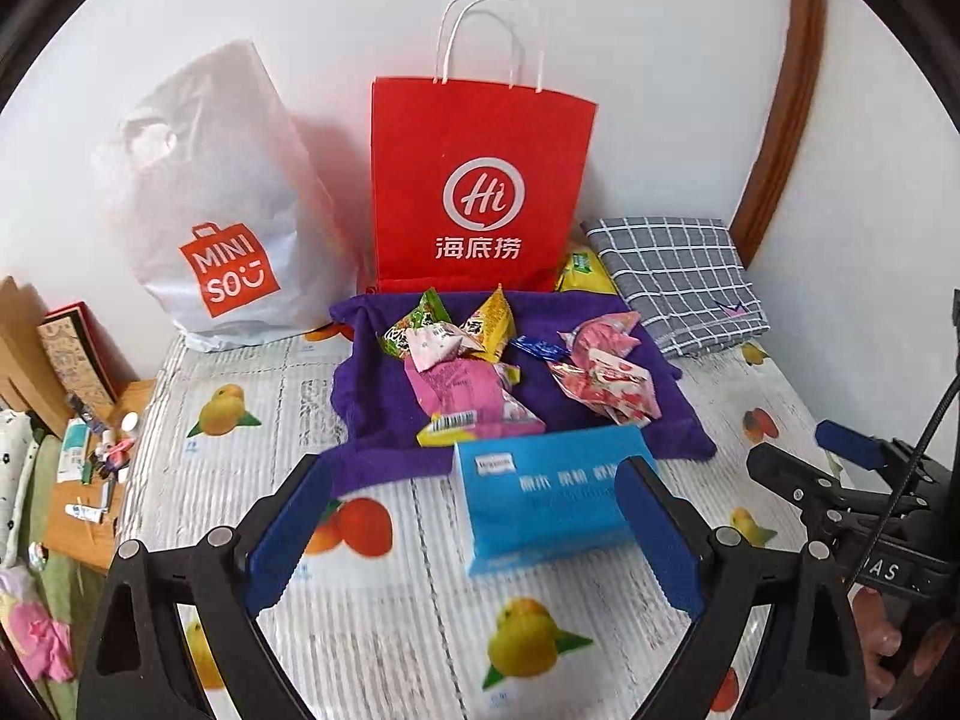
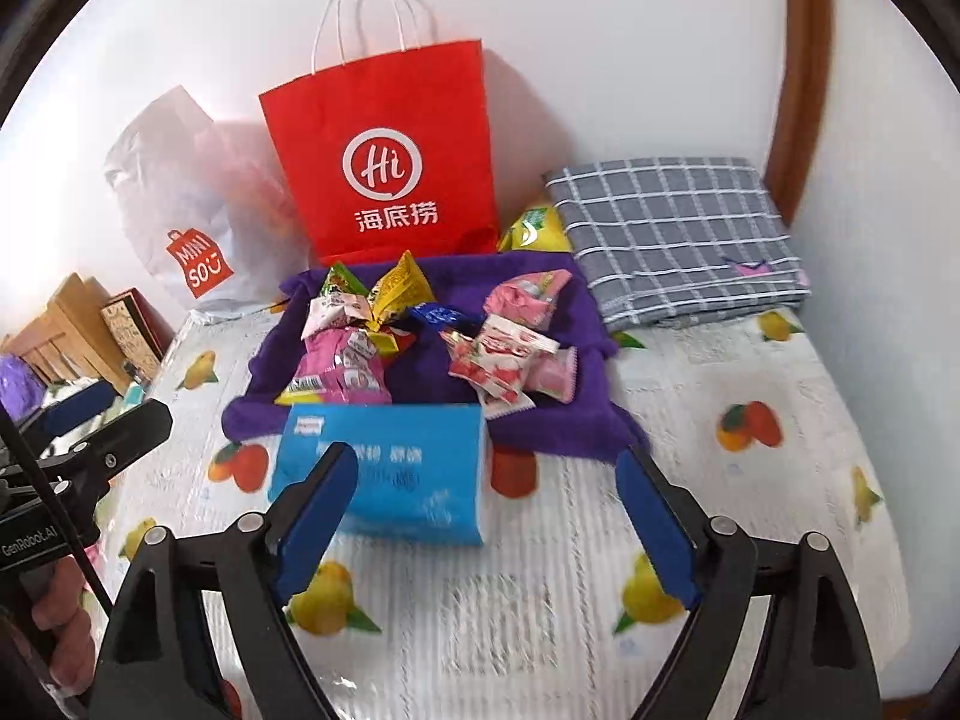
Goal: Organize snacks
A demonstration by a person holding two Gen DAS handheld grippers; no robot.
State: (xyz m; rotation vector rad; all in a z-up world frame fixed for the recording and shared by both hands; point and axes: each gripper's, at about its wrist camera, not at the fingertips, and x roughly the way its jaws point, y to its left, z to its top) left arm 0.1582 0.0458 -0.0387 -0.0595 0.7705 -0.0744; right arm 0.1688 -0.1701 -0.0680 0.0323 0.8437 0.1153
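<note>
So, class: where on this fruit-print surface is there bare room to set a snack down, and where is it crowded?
Free: the fruit-print cover right of the purple cloth and below the folded checked cloth; also the near strip in front of the blue tissue pack, and the patch left of the cloth below the white Miniso bag. Crowded: the cloth, heaped with snack packets, and the back by the red paper bag.

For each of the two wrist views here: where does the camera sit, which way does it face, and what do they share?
Left wrist: on the left gripper, facing the snack pile; its open fingers and the right gripper show.
Right wrist: on the right gripper, facing the same pile; its open fingers and the left gripper at left show.
Shared: red paper bag, blue tissue pack, purple cloth.
</note>
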